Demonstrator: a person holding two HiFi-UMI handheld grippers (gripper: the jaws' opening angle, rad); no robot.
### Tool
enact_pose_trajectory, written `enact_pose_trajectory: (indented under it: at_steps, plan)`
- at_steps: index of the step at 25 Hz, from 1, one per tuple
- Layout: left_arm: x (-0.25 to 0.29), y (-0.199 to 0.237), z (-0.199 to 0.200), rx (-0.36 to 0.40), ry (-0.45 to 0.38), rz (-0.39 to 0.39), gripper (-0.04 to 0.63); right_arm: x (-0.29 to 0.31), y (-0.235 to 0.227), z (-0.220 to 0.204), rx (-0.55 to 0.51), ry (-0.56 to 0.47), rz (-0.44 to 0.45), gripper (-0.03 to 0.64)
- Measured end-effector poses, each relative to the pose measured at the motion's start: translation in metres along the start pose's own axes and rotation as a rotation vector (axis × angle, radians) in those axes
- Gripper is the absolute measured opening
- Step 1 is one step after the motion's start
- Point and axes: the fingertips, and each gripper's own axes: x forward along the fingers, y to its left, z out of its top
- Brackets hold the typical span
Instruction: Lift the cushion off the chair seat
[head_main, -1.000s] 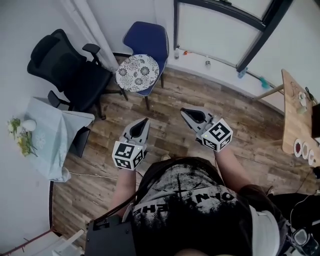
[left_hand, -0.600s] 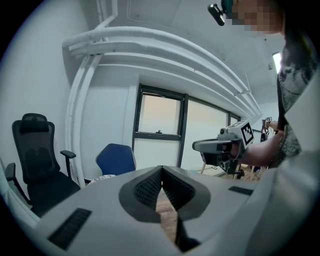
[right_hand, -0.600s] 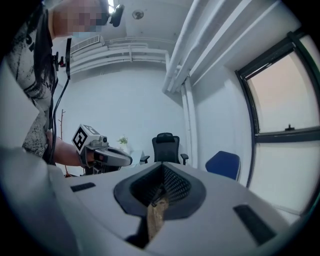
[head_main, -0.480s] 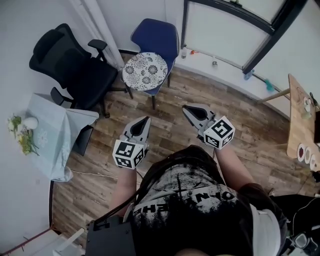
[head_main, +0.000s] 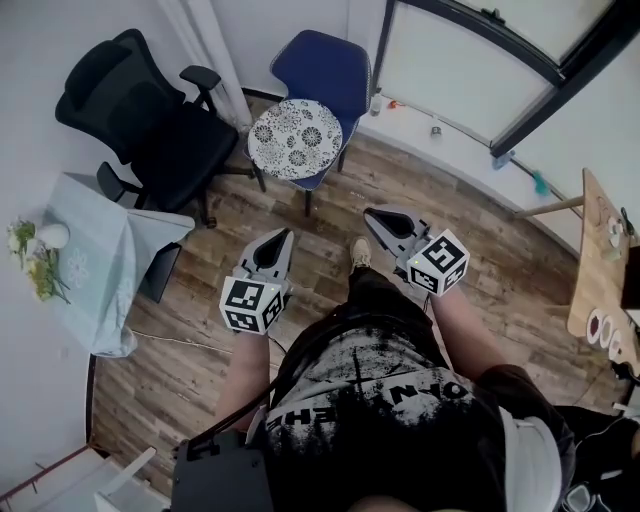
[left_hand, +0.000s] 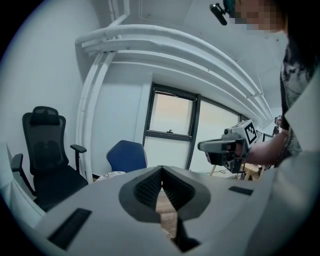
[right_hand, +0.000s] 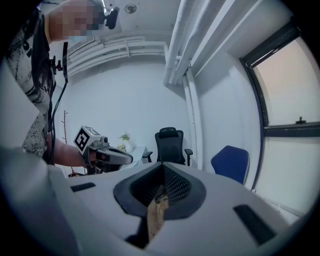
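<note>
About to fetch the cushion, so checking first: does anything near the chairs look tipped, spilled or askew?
Nothing stands out. The floral cushion lies flat on the blue chair, the black office chair stands upright beside it, and the wood floor shows no spill.

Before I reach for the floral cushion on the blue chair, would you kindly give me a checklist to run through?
1. Round floral-patterned cushion lies on the seat of the blue chair: ok.
2. Grippers within reach of the cushion: not ok. The left gripper and the right gripper are both well short of it, over the wooden plank floor.
3. Fingers open for a grasp: not ok. Both pairs are closed, with nothing between them.
4. Nothing on the floor on the way to the chair: ok.
5. Black office chair stands apart from the cushion: ok.
6. Cushion loose rather than tied to the seat: cannot tell.
</note>
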Motion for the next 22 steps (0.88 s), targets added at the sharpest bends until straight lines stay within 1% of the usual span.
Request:
enact_pose_trajectory:
  at_steps: [5,8,12,16,22]
  plan:
    - [0.029,0.021,0.005,-0.014,0.004,0.029,0.014,0.029,-0.025,0.002,-0.007,0.011,0.048,0.018]
    - [0.048,0.037,0.014,-0.022,0.010,0.051,0.014,0.048,-0.045,0.013,-0.012,0.009,0.079,0.018]
    - [0.076,0.058,0.033,-0.031,0.011,0.077,0.014,0.073,-0.080,0.035,-0.028,0.007,0.115,0.018]
    - [0.105,0.078,0.051,-0.051,0.006,0.120,0.014,0.094,-0.115,0.046,-0.028,0.014,0.152,0.018]
    - [0.154,0.102,0.072,-0.069,0.004,0.159,0.014,0.124,-0.168,0.054,-0.025,0.026,0.201,0.018]
